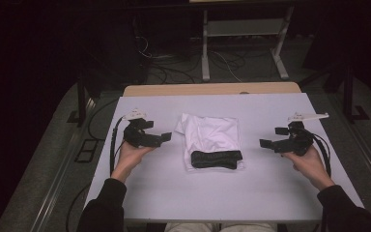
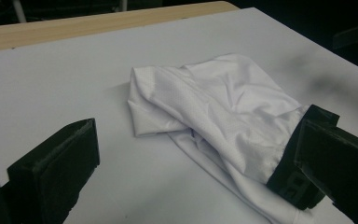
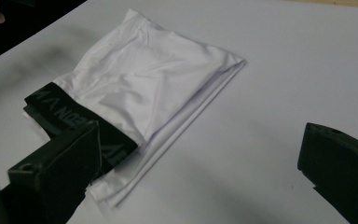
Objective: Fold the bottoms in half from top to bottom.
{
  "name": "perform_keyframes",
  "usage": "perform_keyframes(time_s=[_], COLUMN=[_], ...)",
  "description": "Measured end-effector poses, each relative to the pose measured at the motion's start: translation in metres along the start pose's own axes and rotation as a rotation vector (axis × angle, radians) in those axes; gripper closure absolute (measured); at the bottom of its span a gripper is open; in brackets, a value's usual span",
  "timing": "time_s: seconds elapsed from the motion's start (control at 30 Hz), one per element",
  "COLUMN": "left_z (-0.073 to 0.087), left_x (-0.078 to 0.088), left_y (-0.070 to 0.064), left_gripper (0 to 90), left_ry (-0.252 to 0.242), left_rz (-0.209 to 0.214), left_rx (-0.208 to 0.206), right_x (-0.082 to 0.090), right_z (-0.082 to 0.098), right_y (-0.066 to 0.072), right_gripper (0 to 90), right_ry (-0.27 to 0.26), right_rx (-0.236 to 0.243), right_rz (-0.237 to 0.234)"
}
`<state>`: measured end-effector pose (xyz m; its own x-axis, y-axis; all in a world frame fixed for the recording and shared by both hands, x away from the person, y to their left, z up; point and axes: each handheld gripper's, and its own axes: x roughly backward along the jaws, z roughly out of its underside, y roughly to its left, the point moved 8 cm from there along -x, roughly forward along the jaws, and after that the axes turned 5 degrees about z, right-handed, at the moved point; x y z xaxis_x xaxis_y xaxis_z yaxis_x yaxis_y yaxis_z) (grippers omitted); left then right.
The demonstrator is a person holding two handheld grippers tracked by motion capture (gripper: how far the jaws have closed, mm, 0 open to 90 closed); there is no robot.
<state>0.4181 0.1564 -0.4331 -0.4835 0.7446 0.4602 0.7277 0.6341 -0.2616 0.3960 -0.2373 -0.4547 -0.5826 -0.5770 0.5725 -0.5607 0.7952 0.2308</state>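
A folded white garment (image 1: 207,134) lies between the two grippers, on the middle of the pale desk (image 1: 251,188). It looks like a pair of white underpants folded into a rough rectangle, with a black waistband (image 1: 216,159) running across the edge nearest the person. The cloth is thin and smooth, faintly meshed in the left gripper view, with soft creases and a loosely bunched far corner. Layered edges show along one side where the fold stacks up.

The left hand-held gripper (image 1: 164,138) hovers just to the left of the garment, jaws spread wide and gripping nothing; in its own view the cloth sits ahead between the two black jaws, apart from them. The right hand-held gripper (image 1: 266,143) hangs farther off on the other side, also wide open and empty, with bare desk between it and the garment.

The waistband carries grey lettering (image 3: 65,114), but it reads upside down in the right gripper view and the left jaw there covers its near end, so the word cannot be made out. In the left gripper view the right jaw hides much of the waistband. The room beyond the desk is too dark to read, apart from some cables (image 1: 174,67) and a pale frame (image 1: 205,48) on the floor.
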Motion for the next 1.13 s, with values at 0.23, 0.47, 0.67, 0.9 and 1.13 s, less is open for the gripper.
perform_keyframes(time_s=[0.23, 0.47, 0.67, 0.9, 1.13], left_z=[0.015, 0.028, 0.039, 0.05, 0.064], left_x=[0.013, 0.028, 0.044, 0.061, 0.062], left_y=[-0.006, -0.01, -0.01, -0.014, -0.017], left_gripper=[0.0, 0.0, 0.0, 0.0, 0.0], left_ry=[-0.012, -0.034, -0.054, -0.091, -0.071], left_rz=[0.001, -0.007, -0.023, -0.027, -0.032], left_rx=[-0.004, -0.008, -0.002, 0.019, 0.017], right_x=[0.015, 0.026, 0.033, 0.039, 0.04], right_z=[0.015, 0.027, 0.038, 0.049, 0.055], right_y=[-0.001, 0.0, 0.001, -0.001, 0.001], right_gripper=[0.0, 0.0, 0.0, 0.0, 0.0], right_ry=[-0.024, -0.041, -0.047, -0.06, -0.057], right_rx=[-0.002, 0.013, 0.02, 0.014, 0.021], right_rz=[0.016, 0.027, 0.04, 0.073, 0.079])
